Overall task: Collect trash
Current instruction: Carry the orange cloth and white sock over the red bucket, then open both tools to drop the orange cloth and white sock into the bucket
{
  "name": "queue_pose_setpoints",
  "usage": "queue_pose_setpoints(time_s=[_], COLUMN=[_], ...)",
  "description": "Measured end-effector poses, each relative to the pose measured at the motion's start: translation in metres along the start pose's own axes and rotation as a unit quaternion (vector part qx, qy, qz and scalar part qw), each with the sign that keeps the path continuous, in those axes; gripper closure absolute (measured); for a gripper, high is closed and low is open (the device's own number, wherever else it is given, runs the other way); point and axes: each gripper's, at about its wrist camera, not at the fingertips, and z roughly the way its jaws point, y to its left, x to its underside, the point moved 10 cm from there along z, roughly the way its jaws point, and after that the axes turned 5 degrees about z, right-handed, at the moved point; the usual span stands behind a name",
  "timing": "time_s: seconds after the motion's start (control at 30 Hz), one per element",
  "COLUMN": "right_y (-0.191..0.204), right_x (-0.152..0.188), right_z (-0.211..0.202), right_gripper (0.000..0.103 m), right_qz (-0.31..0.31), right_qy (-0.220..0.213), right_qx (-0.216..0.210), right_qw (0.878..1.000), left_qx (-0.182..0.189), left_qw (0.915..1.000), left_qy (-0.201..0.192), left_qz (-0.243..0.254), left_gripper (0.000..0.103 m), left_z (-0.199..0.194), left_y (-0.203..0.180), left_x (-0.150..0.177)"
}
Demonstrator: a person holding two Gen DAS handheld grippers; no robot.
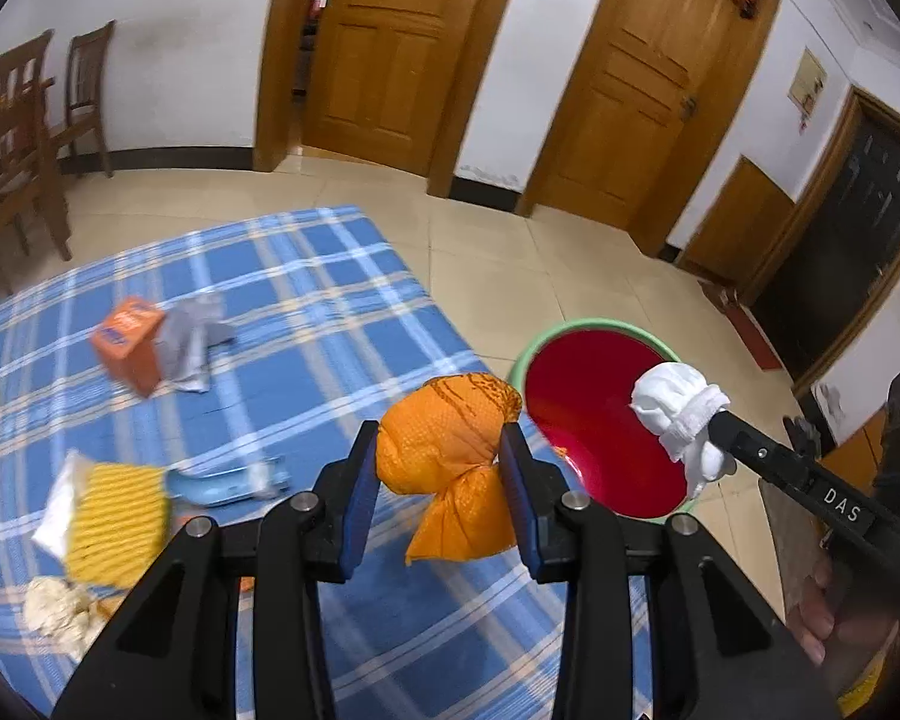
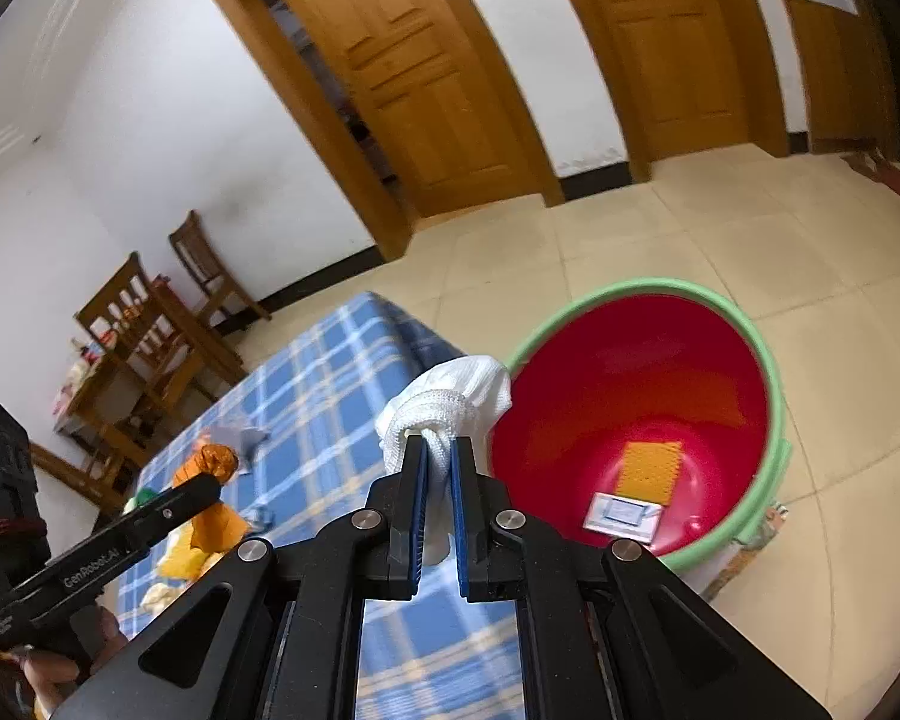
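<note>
Left gripper [image 1: 441,468] jaws part-open, pads clamping a knotted orange bag [image 1: 450,450] above the blue plaid cloth [image 1: 306,312]; red tub [image 1: 600,420] with green rim at its 2 o'clock. Right gripper [image 2: 440,480] nearly closed, pinching a white cloth wad [image 2: 450,402] just beside the tub rim at 9 o'clock. Gripper shafts read "DAS" and "GenRobot.AI"; orange box [image 1: 127,351] print is illegible.
</note>
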Motion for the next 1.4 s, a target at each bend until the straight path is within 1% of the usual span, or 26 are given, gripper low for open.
queue_pose_setpoints(time_s=[0.1,0.27,0.5,0.73,0.83,0.87,0.93,1.03,1.07,1.23,1.4], right_y=[-0.017,-0.054,-0.088,-0.121,-0.131,-0.132,-0.136,-0.138,-0.138,-0.139,-0.139], right_x=[-0.001,-0.003,-0.007,-0.007,-0.006,-0.006,-0.005,-0.007,-0.006,-0.005,-0.006], right_z=[0.002,0.005,0.014,0.022,0.025,0.027,0.028,0.031,0.032,0.033,0.028], right_gripper=[0.095,0.095,0.094,0.092,0.090,0.088,0.086,0.083,0.082,0.081,0.078], right_qz=[0.012,0.034,0.047,0.066,0.072,0.073,0.076,0.079,0.079,0.076,0.074], right_qy=[0.002,0.005,0.013,0.024,0.032,0.034,0.036,0.037,0.038,0.044,0.039], right_qx=[0.009,0.032,0.053,0.068,0.070,0.070,0.069,0.066,0.066,0.061,0.059], right_qw=[1.000,0.999,0.997,0.995,0.994,0.994,0.994,0.994,0.994,0.994,0.995], left_qx=[0.000,0.010,0.030,0.040,0.045,0.045,0.045,0.043,0.042,0.036,0.035], left_qw=[0.9998,0.9987,0.9957,0.9916,0.9904,0.9902,0.9899,0.9902,0.9904,0.9914,0.9921], left_qy=[0.011,0.029,0.057,0.079,0.087,0.089,0.093,0.097,0.098,0.098,0.091], left_qz=[0.016,0.039,0.067,0.094,0.097,0.098,0.097,0.091,0.088,0.078,0.079], left_gripper=[0.064,0.064,0.064,0.064,0.064,0.061,0.059,0.050,0.049,0.049,0.049], left_z=[0.014,0.039,0.074,0.102,0.110,0.112,0.116,0.120,0.120,0.120,0.114], left_y=[-0.016,-0.045,-0.085,-0.116,-0.124,-0.125,-0.128,-0.128,-0.128,-0.124,-0.123], left_x=[-0.002,-0.002,0.001,0.007,0.010,0.009,0.010,0.010,0.010,0.009,0.008])
